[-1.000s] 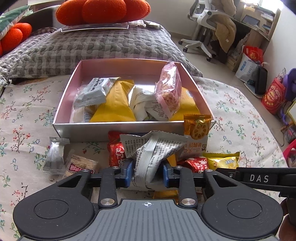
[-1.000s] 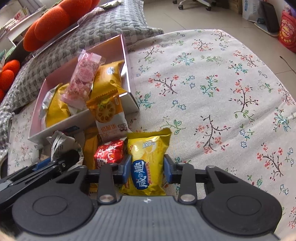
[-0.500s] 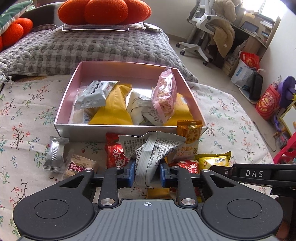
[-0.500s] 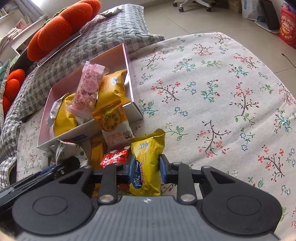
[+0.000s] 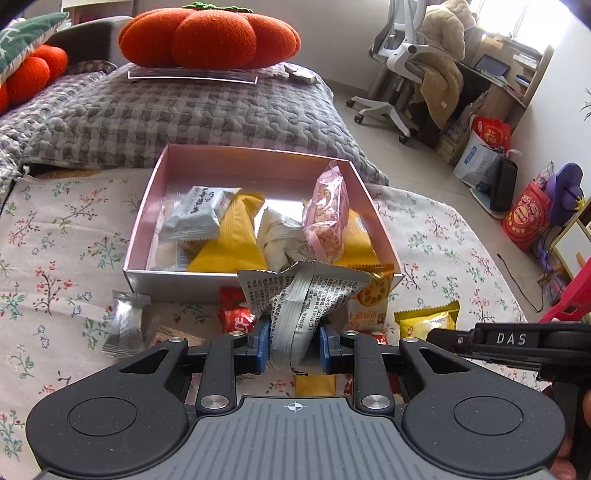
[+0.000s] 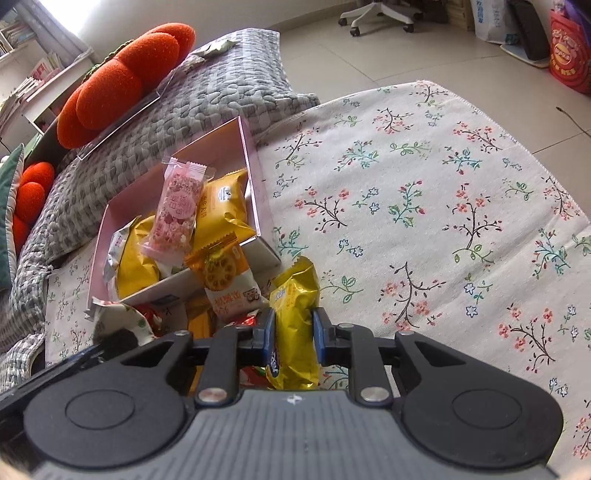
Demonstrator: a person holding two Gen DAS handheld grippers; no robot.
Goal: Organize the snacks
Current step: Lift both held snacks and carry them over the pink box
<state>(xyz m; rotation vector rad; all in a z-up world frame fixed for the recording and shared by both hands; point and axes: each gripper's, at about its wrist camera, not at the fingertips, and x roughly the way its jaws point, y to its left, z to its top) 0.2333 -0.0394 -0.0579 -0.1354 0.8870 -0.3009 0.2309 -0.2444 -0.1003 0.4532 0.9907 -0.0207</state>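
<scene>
A pink box (image 5: pixel 258 158) on the floral cloth holds several snack packets, with a pink packet (image 5: pixel 327 218) standing upright in it. The box also shows in the right wrist view (image 6: pixel 255 184). My left gripper (image 5: pixel 291 345) is shut on a silver printed packet (image 5: pixel 299 306) and holds it above the loose snacks in front of the box. My right gripper (image 6: pixel 293 334) is shut on a yellow snack bag (image 6: pixel 295 317), lifted off the cloth to the right of the box's near corner. An orange cracker packet (image 6: pixel 229 280) leans on the box's front wall.
Loose packets lie before the box: a clear silver one (image 5: pixel 125 325), red ones (image 5: pixel 236 317), a yellow one (image 5: pixel 428 321). A grey quilted cushion (image 5: pixel 184 114) and orange pumpkin pillows (image 5: pixel 207 35) lie behind. The floral cloth (image 6: pixel 443 206) stretches right; an office chair (image 5: pixel 402 70) stands beyond.
Both grippers closed tighter on their packets and rose. The silver packet and the yellow bag lifted off the pile, and the views pulled back from the box.
</scene>
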